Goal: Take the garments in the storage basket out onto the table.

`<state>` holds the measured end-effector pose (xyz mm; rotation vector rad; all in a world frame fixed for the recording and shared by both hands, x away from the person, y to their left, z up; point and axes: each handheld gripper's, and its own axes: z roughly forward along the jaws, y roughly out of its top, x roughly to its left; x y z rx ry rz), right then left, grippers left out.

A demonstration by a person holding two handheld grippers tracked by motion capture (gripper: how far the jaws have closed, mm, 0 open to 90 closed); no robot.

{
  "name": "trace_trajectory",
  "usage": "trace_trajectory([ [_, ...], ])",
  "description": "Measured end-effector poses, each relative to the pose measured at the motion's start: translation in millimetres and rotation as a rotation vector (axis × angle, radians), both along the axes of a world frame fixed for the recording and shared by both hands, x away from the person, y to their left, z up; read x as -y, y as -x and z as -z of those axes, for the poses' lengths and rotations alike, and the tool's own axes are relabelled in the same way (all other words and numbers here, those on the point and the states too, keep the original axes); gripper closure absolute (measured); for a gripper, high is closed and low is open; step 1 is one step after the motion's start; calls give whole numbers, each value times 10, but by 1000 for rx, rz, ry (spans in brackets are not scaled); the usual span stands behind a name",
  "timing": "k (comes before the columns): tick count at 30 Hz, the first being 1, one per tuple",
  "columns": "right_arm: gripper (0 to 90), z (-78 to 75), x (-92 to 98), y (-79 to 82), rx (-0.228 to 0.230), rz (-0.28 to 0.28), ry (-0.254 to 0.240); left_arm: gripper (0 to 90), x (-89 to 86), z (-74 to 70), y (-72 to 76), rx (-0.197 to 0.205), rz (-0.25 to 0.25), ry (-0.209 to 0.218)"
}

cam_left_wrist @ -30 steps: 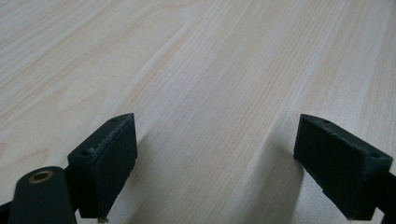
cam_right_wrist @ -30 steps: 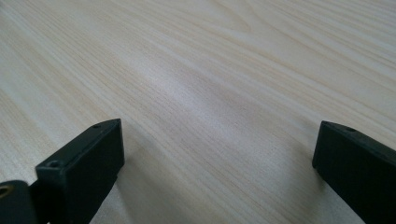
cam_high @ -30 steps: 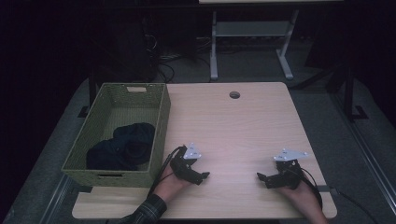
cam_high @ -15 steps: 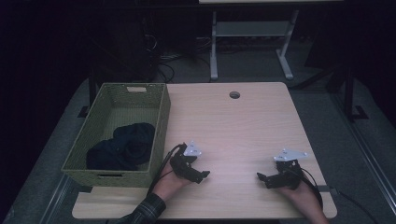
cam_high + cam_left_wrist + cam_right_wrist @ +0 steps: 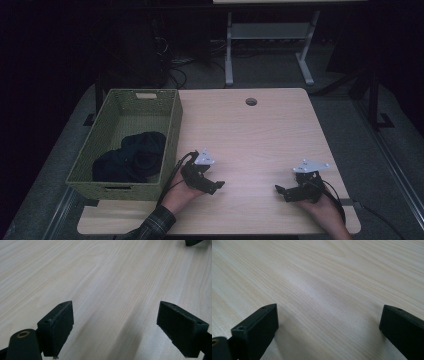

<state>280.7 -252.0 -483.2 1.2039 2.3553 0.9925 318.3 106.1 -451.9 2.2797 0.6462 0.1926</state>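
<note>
Both grippers rest low over the light wooden table (image 5: 250,140) near its front edge. My left gripper (image 5: 217,186) lies just right of a green woven basket (image 5: 172,137) and points right; its jaws stand wide apart with bare wood between them (image 5: 115,322). My right gripper (image 5: 278,190) sits at the front right, points left toward the other one, and is open too, with nothing between its fingers (image 5: 328,325). Dark folded clothing (image 5: 132,157) lies inside the basket. In the left gripper view a tip of the right gripper (image 5: 193,242) shows at the top right.
A round cable hole (image 5: 251,101) sits near the table's far edge. Beyond the table stands a white metal frame (image 5: 265,45) on a dark floor with cables. The basket takes up the table's left edge.
</note>
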Motion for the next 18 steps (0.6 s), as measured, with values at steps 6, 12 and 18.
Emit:
trace_trajectory([
  [6, 18, 0, 0, 0, 0, 0, 0, 137, -5, -33, -9, -5, 6, 7],
  [12, 18, 0, -1, 1, -1, 1, -1, 137, -20, -72, -18, -5, 4, 20],
  [18, 18, 0, -1, 0, -1, 1, -1, 137, -12, -101, -17, -10, 6, 25],
])
